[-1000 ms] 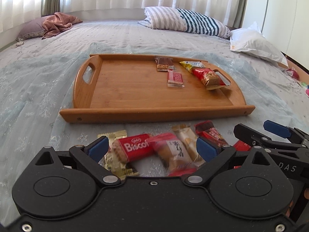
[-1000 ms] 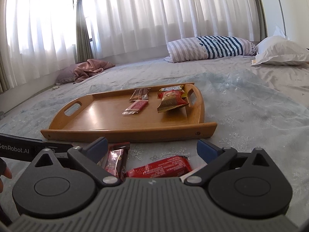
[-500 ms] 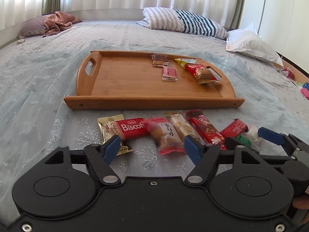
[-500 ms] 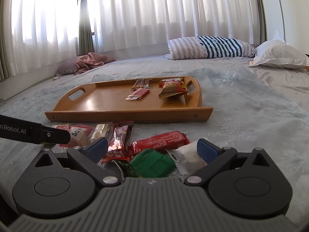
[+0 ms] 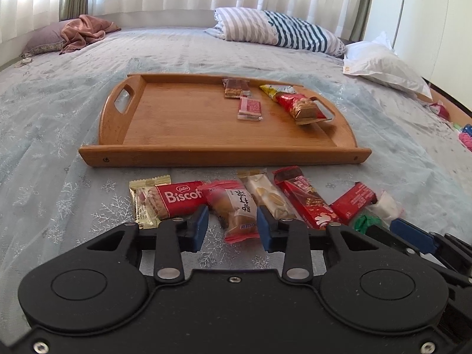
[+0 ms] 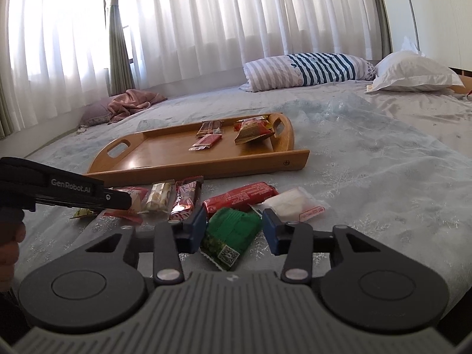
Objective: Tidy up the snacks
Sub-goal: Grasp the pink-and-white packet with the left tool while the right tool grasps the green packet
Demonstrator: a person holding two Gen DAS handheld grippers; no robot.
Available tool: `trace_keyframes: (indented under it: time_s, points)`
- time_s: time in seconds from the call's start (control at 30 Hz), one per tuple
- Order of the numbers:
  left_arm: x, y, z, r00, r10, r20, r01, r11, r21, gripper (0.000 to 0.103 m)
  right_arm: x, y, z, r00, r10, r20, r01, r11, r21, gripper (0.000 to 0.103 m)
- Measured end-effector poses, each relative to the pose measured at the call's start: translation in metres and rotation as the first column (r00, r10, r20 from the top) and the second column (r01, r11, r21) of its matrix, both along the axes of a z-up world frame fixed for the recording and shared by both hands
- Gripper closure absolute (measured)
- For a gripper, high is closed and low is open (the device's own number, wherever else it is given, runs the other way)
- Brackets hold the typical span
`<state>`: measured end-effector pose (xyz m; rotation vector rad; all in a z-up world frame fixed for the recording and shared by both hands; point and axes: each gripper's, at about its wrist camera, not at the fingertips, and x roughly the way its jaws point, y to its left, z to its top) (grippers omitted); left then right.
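A row of wrapped snacks lies on the bedspread in front of a wooden tray [image 5: 224, 156]. My left gripper [image 5: 233, 227] has its jaws closing around a red-wrapped bun packet [image 5: 236, 209], with a small gap still showing at the left pad. My right gripper [image 6: 234, 225] has its jaws closing around a green packet [image 6: 233, 230], and its pads stand right at the packet's edges. A Biscoff packet [image 5: 177, 200], a cream bar [image 5: 270, 197], a red chocolate bar [image 5: 303, 203], a red packet [image 6: 240, 197] and a white packet [image 6: 290, 203] lie alongside.
The tray [image 6: 206, 171] holds several snacks at its right end. Striped pillow [image 5: 277, 32] and white pillow [image 5: 383, 67] lie far back, and a pink cloth [image 5: 85, 29] lies at the far left. The left gripper's black body [image 6: 59, 188] crosses the right wrist view's left side.
Both pairs of jaws have narrowed from wide open. The right gripper pulled back, so the green and white packets came into view and the green one now lies between its fingers.
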<state>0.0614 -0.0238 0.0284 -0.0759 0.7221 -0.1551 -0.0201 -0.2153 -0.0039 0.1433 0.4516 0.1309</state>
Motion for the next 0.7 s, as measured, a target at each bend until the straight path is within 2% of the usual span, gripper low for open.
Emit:
trace_keyframes:
  time_s: [0.2, 0.27, 0.33, 0.47, 0.53, 0.57, 0.6, 0.7]
  points:
    - [0.005, -0.003, -0.005, 1.000, 0.006, -0.001, -0.006, 1.000, -0.006, 0.066, -0.001, 0.005, -0.003, 1.000, -0.011, -0.028, 0.012, 1.000, 0.019, 0.056]
    - [0.005, -0.004, -0.004, 1.000, 0.010, -0.001, -0.010, 1.000, -0.009, 0.064, -0.001, 0.005, -0.005, 0.999, -0.009, -0.044, 0.011, 0.999, 0.045, 0.055]
    - [0.005, -0.004, -0.005, 1.000, 0.008, -0.002, -0.008, 1.000, -0.015, 0.058, -0.001, 0.006, -0.007, 0.998, -0.005, -0.057, 0.008, 0.998, 0.065, 0.055]
    - [0.010, -0.006, -0.012, 1.000, 0.022, -0.008, -0.022, 1.000, -0.001, 0.056, -0.002, 0.012, -0.010, 0.998, -0.011, -0.055, 0.014, 0.999, 0.052, 0.056]
    - [0.010, -0.007, -0.013, 1.000, 0.024, -0.005, -0.024, 1.000, 0.003, 0.056, -0.001, 0.013, -0.009, 0.998, -0.014, -0.053, 0.017, 0.998, 0.055, 0.056]
    - [0.010, -0.008, -0.012, 1.000, 0.022, -0.003, -0.022, 1.000, 0.006, 0.058, 0.000, 0.013, -0.009, 0.998, -0.017, -0.055, 0.020, 0.998, 0.058, 0.058]
    - [0.009, -0.008, -0.012, 1.000, 0.014, -0.003, -0.014, 1.000, 0.003, 0.065, 0.000, 0.012, -0.009, 0.998, -0.019, -0.057, 0.023, 0.998, 0.061, 0.058]
    - [0.007, -0.010, -0.010, 1.000, -0.007, -0.006, 0.007, 1.000, 0.009, 0.069, -0.001, 0.010, -0.009, 0.998, -0.020, -0.061, 0.024, 0.998, 0.064, 0.063]
